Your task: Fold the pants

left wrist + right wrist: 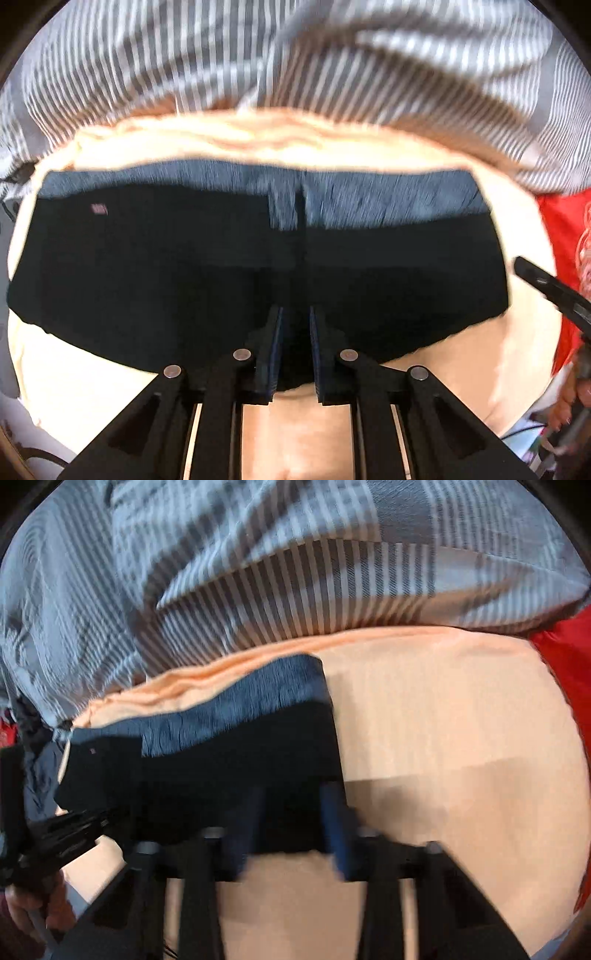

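The dark pants [184, 266] lie folded into a wide band on a peach sheet [258, 147], with a blue-grey strip [388, 199] along their far edge. My left gripper [295, 332] is over the near edge at the middle, fingers a little apart with dark cloth between them. The right gripper's tip [546, 288] shows at the pants' right end. In the right wrist view the pants [221, 760] lie left of centre. My right gripper [291, 805] is over their right near corner, fingers apart, blurred. The left gripper [66, 834] shows at the left.
A grey and white striped duvet [221, 62] is bunched behind the pants and also fills the top of the right wrist view [184, 572]. Red cloth [557, 229] lies at the right edge, also in the right wrist view [565, 672]. Bare peach sheet [443, 738] spreads right of the pants.
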`<control>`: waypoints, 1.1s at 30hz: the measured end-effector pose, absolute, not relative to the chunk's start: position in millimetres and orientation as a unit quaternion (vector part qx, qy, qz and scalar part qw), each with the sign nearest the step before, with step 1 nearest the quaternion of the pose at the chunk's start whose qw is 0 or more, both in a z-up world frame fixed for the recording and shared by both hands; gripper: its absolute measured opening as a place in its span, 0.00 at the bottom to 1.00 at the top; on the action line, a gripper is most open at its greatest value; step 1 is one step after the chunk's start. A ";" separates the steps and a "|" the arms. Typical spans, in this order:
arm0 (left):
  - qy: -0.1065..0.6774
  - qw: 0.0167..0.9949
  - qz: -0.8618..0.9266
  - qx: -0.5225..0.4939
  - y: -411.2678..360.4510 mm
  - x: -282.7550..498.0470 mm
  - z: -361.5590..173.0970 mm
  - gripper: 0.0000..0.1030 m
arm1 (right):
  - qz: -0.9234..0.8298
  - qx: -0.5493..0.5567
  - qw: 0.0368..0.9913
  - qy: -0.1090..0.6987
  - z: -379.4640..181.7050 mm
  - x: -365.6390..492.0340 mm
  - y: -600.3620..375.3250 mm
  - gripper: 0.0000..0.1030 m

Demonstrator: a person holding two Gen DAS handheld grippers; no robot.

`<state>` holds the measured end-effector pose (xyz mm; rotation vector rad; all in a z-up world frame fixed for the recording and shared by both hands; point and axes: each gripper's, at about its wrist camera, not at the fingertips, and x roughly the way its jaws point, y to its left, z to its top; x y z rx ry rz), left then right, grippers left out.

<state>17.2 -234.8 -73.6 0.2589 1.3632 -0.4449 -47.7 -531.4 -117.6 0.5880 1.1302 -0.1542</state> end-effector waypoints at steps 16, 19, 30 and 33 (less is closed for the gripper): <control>0.638 0.725 -0.170 0.198 -300.2 21.3 -136.9 0.15 | -0.031 0.289 0.770 0.568 -170.3 -10.4 -522.4 0.11; 0.635 0.725 -0.159 0.212 -307.1 20.1 -137.1 0.15 | -0.032 0.277 0.769 0.575 -156.9 -18.3 -518.3 0.13; 0.642 0.722 -0.092 0.241 -323.1 28.5 -143.5 0.70 | -0.028 0.275 0.764 0.583 -163.3 -45.2 -510.5 0.21; 0.650 0.718 -0.081 0.237 -323.1 34.4 -144.6 0.77 | -0.025 0.277 0.765 0.581 -163.7 -47.6 -511.7 0.21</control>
